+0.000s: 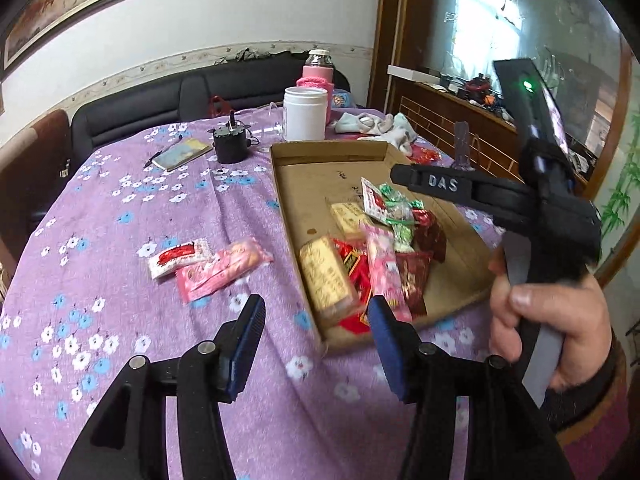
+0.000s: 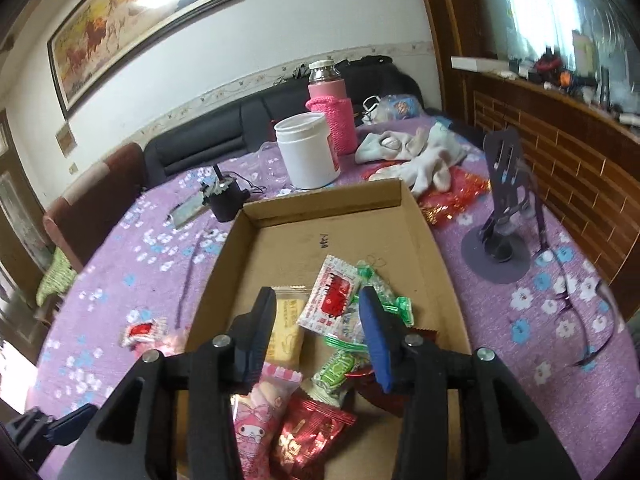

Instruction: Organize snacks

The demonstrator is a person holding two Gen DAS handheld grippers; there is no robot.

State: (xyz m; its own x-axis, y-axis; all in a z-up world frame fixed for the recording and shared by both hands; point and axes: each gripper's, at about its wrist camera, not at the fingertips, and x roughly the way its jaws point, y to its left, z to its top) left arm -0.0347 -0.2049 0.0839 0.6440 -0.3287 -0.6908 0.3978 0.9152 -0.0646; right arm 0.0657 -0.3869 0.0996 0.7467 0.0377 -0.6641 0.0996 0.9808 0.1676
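Observation:
A shallow cardboard tray point(image 1: 320, 152) point(image 2: 320, 200) on the purple flowered table holds a heap of wrapped snacks point(image 1: 372, 248) point(image 2: 320, 352). Two snacks lie on the cloth left of it: a red-and-white packet point(image 1: 178, 256) point(image 2: 142, 331) and a pink packet point(image 1: 220, 270). My left gripper point(image 1: 316, 316) is open and empty, above the tray's near left corner. My right gripper point(image 2: 318, 320) is open and empty, hovering over the snack heap in the tray; it also shows in the left wrist view point(image 1: 460, 186), held by a hand.
Behind the tray stand a white jar point(image 1: 305, 114) point(image 2: 306, 152), a pink-sleeved bottle point(image 2: 330, 100), a small black device point(image 1: 231, 142) and a notebook with a pen point(image 1: 182, 154). White socks point(image 2: 416, 152) and a dark phone stand point(image 2: 506, 216) are at right. A black sofa is behind.

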